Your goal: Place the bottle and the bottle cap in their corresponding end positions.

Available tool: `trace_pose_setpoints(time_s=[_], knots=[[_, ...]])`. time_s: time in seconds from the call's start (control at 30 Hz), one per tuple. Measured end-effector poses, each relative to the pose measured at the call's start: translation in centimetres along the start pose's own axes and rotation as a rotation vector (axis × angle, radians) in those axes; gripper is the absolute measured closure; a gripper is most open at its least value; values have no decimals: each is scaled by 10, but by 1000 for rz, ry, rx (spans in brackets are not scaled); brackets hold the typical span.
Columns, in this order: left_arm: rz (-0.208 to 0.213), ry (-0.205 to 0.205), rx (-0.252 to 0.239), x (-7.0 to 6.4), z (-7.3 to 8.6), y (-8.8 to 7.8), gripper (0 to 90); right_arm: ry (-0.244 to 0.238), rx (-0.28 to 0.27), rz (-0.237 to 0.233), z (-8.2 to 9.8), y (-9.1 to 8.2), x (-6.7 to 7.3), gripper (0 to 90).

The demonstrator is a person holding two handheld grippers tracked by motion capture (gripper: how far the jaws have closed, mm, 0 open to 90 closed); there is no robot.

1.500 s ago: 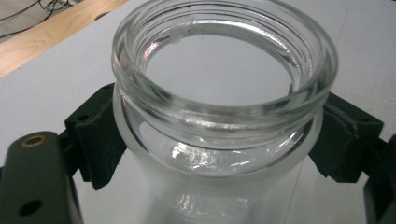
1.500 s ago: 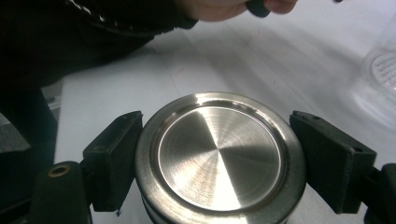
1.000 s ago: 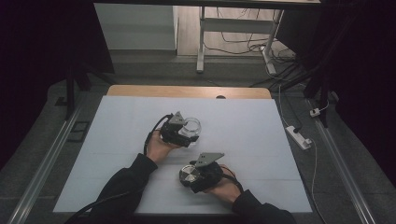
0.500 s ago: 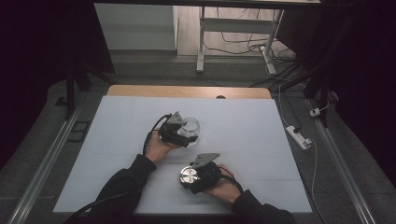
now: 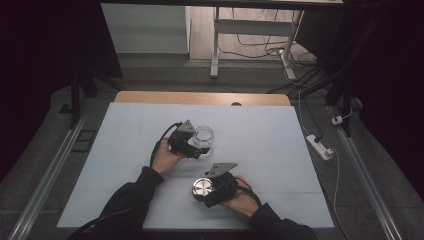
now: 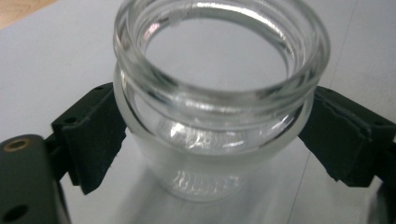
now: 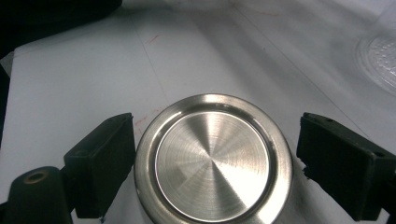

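Jaws had just been opening on both grippers: left gripper [image 5: 196, 146] eased off the glass jar [image 5: 203, 137] mid-table, right gripper [image 5: 207, 190] off the steel lid [image 5: 202, 189] nearer, apparently setting both down.

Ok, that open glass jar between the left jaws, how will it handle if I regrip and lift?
The glass jar looks smooth, so probably slippery against the pads. It looks thick-walled, likely heavy for its size and breakable if dropped. Upright on the table, it seems stable.
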State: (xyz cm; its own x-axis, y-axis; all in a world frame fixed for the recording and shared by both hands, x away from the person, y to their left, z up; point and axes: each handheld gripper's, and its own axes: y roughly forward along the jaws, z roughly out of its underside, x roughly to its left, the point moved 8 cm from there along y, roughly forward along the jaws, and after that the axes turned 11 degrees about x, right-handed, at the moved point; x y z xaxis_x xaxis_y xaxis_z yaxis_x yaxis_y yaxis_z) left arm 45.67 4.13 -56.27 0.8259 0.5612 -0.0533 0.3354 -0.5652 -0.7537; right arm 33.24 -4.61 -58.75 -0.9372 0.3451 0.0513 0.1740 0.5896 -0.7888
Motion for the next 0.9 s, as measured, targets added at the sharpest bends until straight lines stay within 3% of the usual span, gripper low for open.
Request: trace_pose_setpoints(time_s=[0.37,0.9], knots=[[2,-7,48,-4,8,2,54,17,-23,5,-3,-7,-3,95],[28,-21,76,-15,23,-13,0,49,-47,12,-4,-22,-9,57]])
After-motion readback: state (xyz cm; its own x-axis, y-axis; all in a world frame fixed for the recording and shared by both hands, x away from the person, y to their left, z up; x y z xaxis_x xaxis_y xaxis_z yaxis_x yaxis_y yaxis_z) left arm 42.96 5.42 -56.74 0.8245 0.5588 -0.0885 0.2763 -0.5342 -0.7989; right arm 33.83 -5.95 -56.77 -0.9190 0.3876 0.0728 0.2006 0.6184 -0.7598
